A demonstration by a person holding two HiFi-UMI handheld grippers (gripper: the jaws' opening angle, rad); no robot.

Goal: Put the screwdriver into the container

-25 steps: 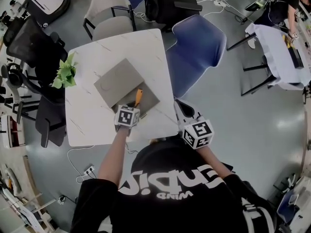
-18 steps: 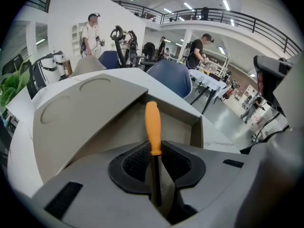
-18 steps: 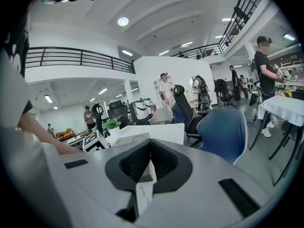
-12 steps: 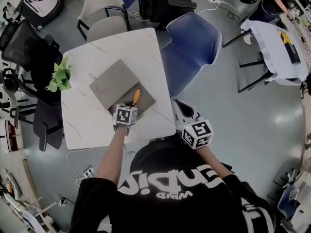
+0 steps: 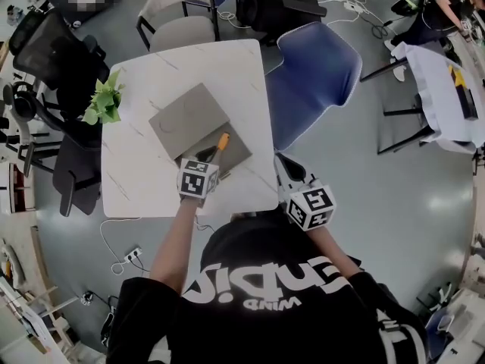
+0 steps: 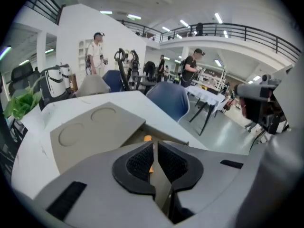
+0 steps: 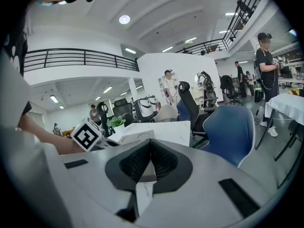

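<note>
A flat grey container [image 5: 198,125] lies on the white table [image 5: 144,180], its lid slid toward the far left so the near right compartment is uncovered. The screwdriver's orange handle [image 5: 222,140] sits over that uncovered compartment. My left gripper [image 5: 203,159] is at the container's near edge, its jaws closed to a thin slit on the screwdriver's shaft. In the left gripper view the orange handle [image 6: 148,138] shows just beyond the left gripper [image 6: 155,148], above the container [image 6: 90,132]. My right gripper [image 5: 282,162] hangs shut and empty off the table's right front corner, and the right gripper view shows the same [image 7: 150,152].
A potted green plant [image 5: 104,107] stands at the table's left edge. A blue chair [image 5: 314,74] is right of the table, a beige chair [image 5: 178,17] behind it, and black office chairs [image 5: 57,51] to the left. People stand farther off.
The head view has shifted slightly. The orange handle now shows a little farther from my left gripper's cube, deeper over the uncovered compartment. The right gripper has stayed in place.
</note>
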